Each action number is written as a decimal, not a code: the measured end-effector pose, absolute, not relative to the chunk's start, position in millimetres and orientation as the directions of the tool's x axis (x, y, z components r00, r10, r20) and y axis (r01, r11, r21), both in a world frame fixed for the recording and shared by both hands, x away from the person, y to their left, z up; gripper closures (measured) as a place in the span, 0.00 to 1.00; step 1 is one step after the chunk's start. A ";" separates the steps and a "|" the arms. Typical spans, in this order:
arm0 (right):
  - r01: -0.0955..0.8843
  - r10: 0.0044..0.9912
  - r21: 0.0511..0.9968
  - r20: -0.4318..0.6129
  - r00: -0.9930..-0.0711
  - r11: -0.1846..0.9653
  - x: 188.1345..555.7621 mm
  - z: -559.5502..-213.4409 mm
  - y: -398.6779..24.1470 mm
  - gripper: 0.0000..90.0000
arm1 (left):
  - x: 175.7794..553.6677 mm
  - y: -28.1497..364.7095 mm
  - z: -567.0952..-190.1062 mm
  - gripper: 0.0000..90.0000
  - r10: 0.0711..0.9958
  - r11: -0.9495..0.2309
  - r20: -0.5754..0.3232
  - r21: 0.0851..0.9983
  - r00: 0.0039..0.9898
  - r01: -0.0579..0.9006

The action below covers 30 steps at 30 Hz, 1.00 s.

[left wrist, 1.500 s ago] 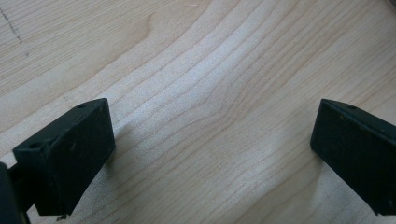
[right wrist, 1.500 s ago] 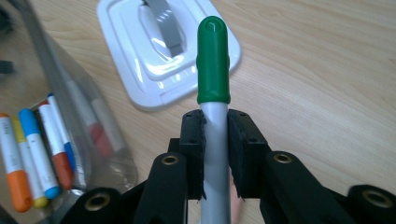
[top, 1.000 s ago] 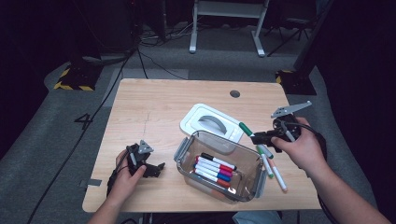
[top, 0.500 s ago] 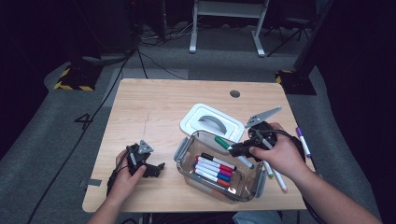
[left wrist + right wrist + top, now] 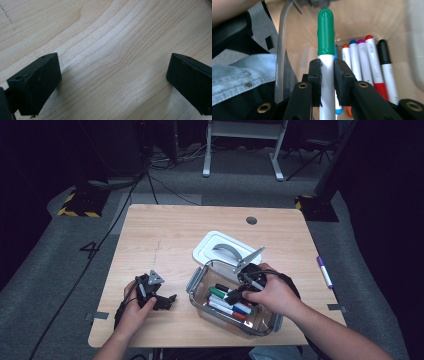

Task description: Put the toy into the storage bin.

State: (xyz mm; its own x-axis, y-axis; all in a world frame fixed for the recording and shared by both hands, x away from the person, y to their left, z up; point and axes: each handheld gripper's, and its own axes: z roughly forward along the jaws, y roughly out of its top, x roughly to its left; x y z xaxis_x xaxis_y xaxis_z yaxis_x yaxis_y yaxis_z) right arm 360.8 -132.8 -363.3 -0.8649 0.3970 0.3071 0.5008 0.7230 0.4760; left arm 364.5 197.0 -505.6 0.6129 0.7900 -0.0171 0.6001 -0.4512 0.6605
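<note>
Bright lit tabletop, dark surroundings, soft focus, faint shadows

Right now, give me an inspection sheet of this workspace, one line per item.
Surface: wooden table, bare on its left half.
Job's things: green-capped marker held over the clear bin; other markers lie inside it.
Clutter: white lid behind the bin; purple marker near the table's right edge.
Grippers: right claw shut on the green-capped marker; left claw open, resting on the table.
Cables: black cable across the floor at left.
Surroundings: grey carpet, white stand legs beyond the table.
</note>
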 end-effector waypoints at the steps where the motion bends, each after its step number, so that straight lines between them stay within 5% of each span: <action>1: 0.498 0.392 0.466 0.312 -0.866 0.731 360.9 -367.1 -130.2 0.86 | 364.4 197.0 -505.6 0.00 0.790 -0.451 -0.017 0.660 0.613 0.600; 17: 0.509 0.389 0.312 0.373 -0.842 0.802 363.6 -421.2 -103.0 0.86 | 364.5 197.0 -505.8 0.00 0.791 -0.450 -0.016 0.662 0.612 0.599; 30: 0.517 0.382 0.280 0.418 -0.824 0.809 363.2 -437.8 -99.2 0.84 | 364.5 197.0 -505.8 0.00 0.790 -0.450 -0.016 0.662 0.612 0.599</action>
